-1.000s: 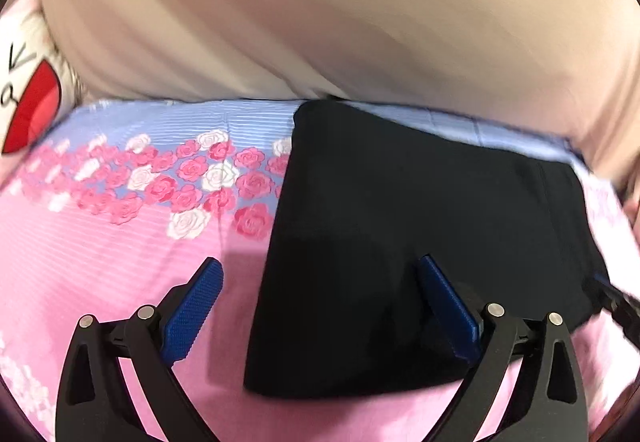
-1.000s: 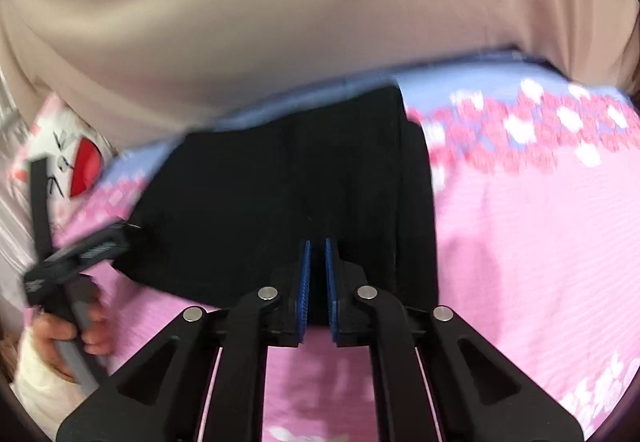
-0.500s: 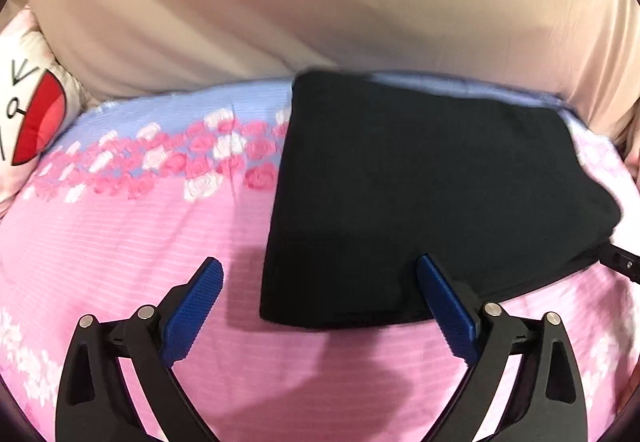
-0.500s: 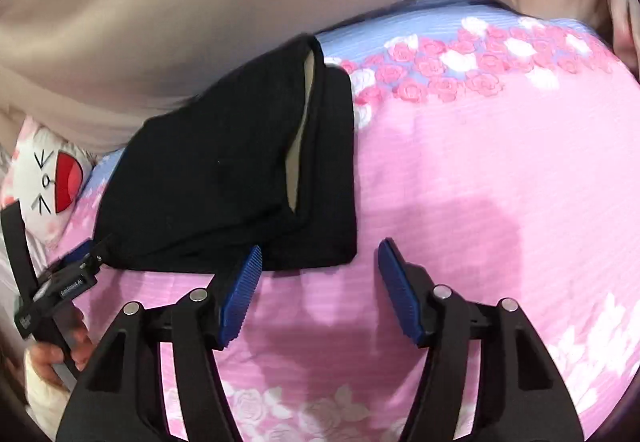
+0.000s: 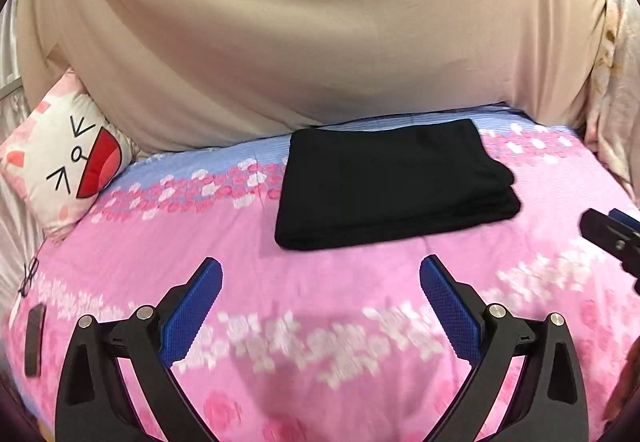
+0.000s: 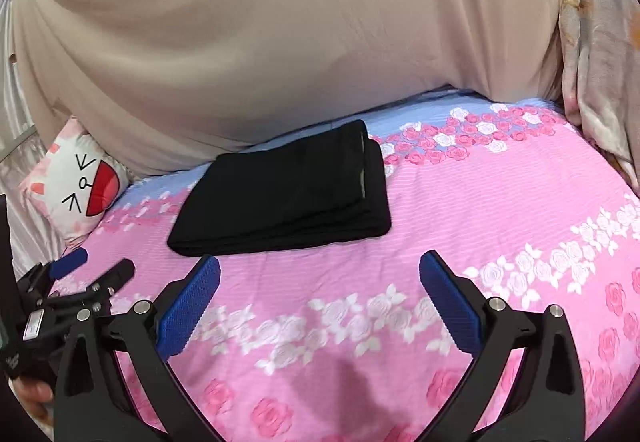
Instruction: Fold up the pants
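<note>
Pants (image 5: 384, 181): folded into a compact black rectangle, lying flat toward the far edge of the bed (image 5: 320, 342), nearer its middle than either side edge.
Left gripper (image 5: 320, 302): fingers spread wide, holding nothing, above the pink floral cover well short of the bundle.
Right gripper (image 6: 320, 298): likewise spread apart and empty, near the bundle's front edge.
Progress: the fold looks finished (layered edges show at the bundle's right end).
Handling: soft, light, limp cloth; layers would likely slide apart if lifted by one corner.
Hold: best pinched through all layers at the folded front edge, one claw toward each end.
Nearby: cat-face pillow (image 5: 68, 169) at the far left corner.
</note>
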Motion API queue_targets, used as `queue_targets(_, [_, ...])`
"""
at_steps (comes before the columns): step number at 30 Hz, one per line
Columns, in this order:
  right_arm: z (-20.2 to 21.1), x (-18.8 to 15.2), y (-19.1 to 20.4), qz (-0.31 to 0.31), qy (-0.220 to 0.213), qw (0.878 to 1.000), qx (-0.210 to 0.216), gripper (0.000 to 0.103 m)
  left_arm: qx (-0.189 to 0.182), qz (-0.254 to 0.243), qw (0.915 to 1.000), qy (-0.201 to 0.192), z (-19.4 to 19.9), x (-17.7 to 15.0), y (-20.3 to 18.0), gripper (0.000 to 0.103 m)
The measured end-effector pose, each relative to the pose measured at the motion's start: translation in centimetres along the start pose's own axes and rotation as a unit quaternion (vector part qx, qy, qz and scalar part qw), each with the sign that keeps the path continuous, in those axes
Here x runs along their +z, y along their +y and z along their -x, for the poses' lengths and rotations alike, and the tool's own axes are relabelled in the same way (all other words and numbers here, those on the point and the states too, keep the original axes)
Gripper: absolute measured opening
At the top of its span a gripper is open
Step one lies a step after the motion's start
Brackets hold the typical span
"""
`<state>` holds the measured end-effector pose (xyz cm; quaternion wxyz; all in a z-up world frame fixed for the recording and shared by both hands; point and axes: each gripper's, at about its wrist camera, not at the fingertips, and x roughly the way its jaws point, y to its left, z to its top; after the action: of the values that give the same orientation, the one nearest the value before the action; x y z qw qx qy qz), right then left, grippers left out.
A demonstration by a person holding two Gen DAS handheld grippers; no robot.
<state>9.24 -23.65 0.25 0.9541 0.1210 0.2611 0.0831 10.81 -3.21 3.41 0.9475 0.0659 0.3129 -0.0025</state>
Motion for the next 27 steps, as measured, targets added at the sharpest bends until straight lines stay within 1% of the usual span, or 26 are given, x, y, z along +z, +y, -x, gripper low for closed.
queue_targets(5, [2.2,-0.6,1.9,0.008,-0.001,1.0,-0.007,0.098,-0.016,0.012,0.9998,0.007,2.4,-1.2,-0.5,0.098])
queue_targets(7, [2.8,-0.9,2.3,0.008,-0.003,1.0,-0.01,0.098,-0.019,0.018,0.9996,0.013,2.7,-1.5,-0.4,0.098])
queue_targets(10, [3.5,-1.3,3.0,0.017,-0.004,1.0,-0.025,0.098,-0.018,0.026,0.9993,0.018,3.2,-2.1,-0.2,0.098])
queue_targets(14, [4.2,-1.5,3.8,0.027,-0.008,0.999,-0.029,0.098,-0.011,0.026,0.9994,0.019,3.7,-2.6,-0.2,0.098])
queue_targets(21, [4.9,-1.6,5.2,0.052,-0.018,0.998,-0.038,0.098,-0.005,0.033,0.9991,0.025,3.7,-3.1,0.3,0.098])
queue_targets(27, [4.4,-1.8,5.9,0.061,-0.012,0.997,-0.039,0.098,-0.001,0.035,0.9989,0.031,3.2,-3.6,1.2,0.098])
